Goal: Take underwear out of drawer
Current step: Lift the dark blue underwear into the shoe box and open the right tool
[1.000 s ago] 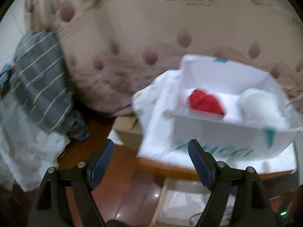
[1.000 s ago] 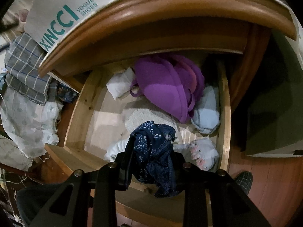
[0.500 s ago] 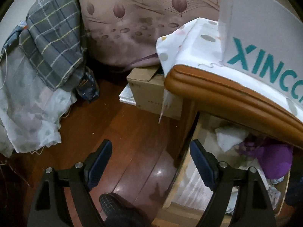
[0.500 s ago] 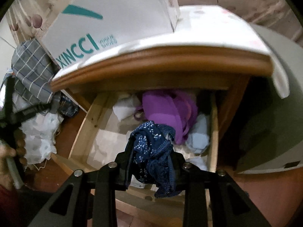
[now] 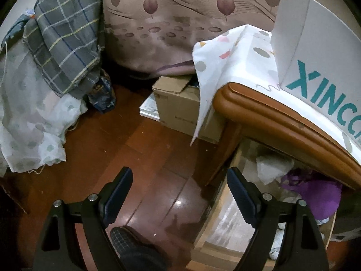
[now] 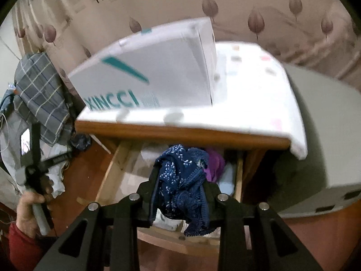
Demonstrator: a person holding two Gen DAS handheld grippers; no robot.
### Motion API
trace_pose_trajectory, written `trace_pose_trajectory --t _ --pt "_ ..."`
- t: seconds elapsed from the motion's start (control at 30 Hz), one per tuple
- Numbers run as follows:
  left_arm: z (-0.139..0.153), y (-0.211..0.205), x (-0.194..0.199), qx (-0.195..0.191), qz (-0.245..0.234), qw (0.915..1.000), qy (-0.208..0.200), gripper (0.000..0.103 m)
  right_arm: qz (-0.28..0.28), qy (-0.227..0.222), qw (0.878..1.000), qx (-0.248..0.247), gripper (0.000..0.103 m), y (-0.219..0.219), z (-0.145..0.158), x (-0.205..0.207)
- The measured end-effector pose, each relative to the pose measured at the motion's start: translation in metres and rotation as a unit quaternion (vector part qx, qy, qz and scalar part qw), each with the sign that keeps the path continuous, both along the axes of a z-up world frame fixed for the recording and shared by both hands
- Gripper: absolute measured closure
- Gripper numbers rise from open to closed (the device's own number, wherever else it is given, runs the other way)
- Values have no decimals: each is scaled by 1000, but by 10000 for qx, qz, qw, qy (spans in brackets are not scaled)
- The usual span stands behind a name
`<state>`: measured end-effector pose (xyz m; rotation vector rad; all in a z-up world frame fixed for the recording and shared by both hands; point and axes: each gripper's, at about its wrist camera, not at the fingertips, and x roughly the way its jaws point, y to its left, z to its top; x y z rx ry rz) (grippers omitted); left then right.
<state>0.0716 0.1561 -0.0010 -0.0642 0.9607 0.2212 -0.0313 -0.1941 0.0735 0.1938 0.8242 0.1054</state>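
Dark blue patterned lace underwear [image 6: 180, 176] hangs bunched between my right gripper's [image 6: 181, 187] fingers, which are shut on it. It is held above the open wooden drawer [image 6: 112, 169], in front of the cabinet's top edge. A purple garment [image 6: 214, 162] and pale clothes remain in the drawer behind it. My left gripper [image 5: 179, 176] is open with nothing in it and points down at the dark wood floor, just left of the drawer's side wall [image 5: 216, 207]. The purple garment [image 5: 315, 192] shows at its right. In the right wrist view a hand [image 6: 27, 205] holds the left gripper at the far left.
A white shoe box [image 6: 158, 79] sits on a dotted cloth [image 5: 237, 56] over the cabinet top. A cardboard box [image 5: 185, 108] stands on the floor beside the cabinet. Plaid fabric [image 5: 65, 45] and sheer cloth pile up at left. A slippered foot [image 5: 130, 244] is below the left gripper.
My right gripper has risen with the blue underwear, from low inside the drawer to above its front. My left gripper dropped from the shoe box's top to the floor beside the drawer.
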Motion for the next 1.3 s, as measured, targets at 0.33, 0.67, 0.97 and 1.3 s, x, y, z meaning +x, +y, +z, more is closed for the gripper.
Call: trace_pose_trajectory --t 0.33,0.67,0.97,1.3 --pt "3 12 1 57 160 9999 -1 19 266 -850 9948 -485 73 22 119 57" --pt "0 26 4 -54 361 9992 160 18 436 -325 9949 -846 73 59 121 151" --pt "-2 40 5 -278 515 9980 246 18 350 179 9924 -1164 73 78 85 193" --pt "-2 37 6 -255 442 9981 336 17 172 256 9933 -1117 57 85 71 206"
